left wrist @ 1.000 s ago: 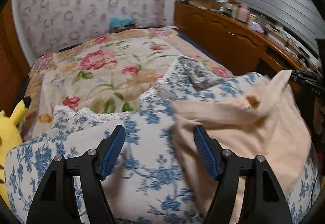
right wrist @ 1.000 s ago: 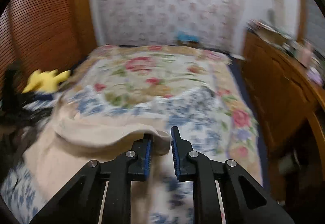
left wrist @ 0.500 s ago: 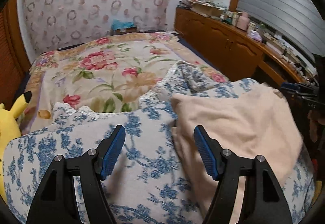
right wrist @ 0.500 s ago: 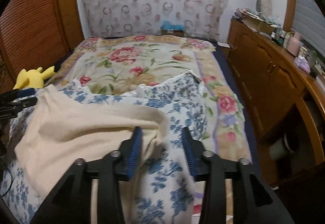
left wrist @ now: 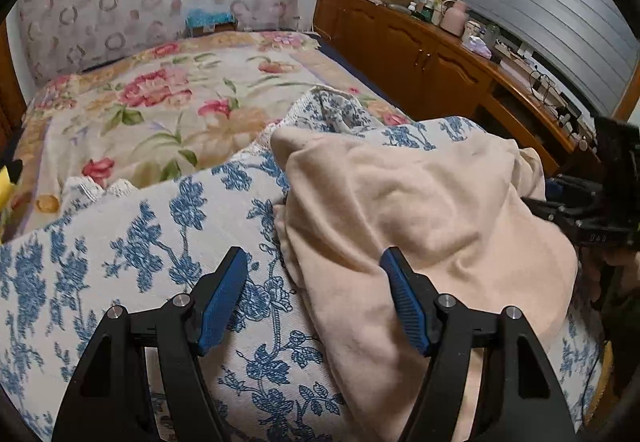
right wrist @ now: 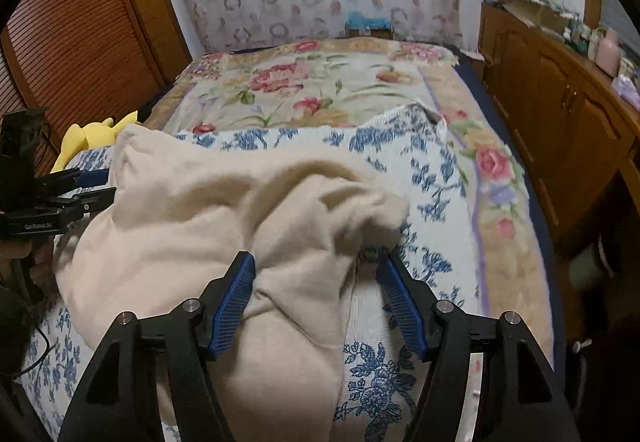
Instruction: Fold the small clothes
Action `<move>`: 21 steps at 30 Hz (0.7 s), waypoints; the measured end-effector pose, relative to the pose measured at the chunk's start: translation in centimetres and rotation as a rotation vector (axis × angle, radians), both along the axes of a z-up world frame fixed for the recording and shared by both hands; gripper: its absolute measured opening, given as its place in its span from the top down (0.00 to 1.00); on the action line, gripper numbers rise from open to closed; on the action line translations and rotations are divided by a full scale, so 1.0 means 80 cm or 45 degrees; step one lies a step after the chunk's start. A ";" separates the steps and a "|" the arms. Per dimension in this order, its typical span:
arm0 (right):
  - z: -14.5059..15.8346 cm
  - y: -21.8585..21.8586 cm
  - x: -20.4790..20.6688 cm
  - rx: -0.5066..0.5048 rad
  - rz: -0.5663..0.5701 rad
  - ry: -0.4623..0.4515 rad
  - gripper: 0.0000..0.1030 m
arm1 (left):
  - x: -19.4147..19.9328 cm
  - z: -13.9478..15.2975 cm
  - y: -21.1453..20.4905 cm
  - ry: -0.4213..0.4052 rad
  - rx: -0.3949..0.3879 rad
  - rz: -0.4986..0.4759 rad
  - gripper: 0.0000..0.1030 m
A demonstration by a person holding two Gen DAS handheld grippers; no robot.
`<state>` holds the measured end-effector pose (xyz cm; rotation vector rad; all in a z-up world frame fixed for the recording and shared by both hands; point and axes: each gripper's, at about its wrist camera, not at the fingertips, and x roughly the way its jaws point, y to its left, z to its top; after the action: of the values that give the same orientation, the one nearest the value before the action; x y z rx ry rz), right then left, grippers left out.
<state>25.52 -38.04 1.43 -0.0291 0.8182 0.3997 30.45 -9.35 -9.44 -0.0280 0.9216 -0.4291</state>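
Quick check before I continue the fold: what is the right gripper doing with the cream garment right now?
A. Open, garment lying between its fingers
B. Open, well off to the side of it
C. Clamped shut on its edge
A: the right gripper is spread wide, and the cream garment lies loose between its fingers on the blue floral cover.

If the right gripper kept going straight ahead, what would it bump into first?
Most likely the cream garment. The right gripper is open and the bunched cloth already lies between its fingers, on the blue-flowered cover. Depth is hard to judge, so it may be touching already.
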 end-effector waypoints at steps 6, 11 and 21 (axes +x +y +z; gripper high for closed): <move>0.006 0.009 0.011 0.033 0.043 0.033 0.34 | -0.004 0.001 -0.004 0.008 -0.037 -0.022 0.47; 0.000 0.020 0.006 0.011 0.111 0.023 0.46 | -0.003 0.001 -0.005 0.013 -0.058 -0.029 0.51; -0.005 0.016 -0.009 0.058 0.158 -0.074 0.80 | -0.018 0.025 -0.004 -0.021 -0.178 -0.070 0.89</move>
<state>24.83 -36.75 1.04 -0.0491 0.7521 0.5325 29.02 -9.64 -7.42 -0.1270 0.8765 -0.5434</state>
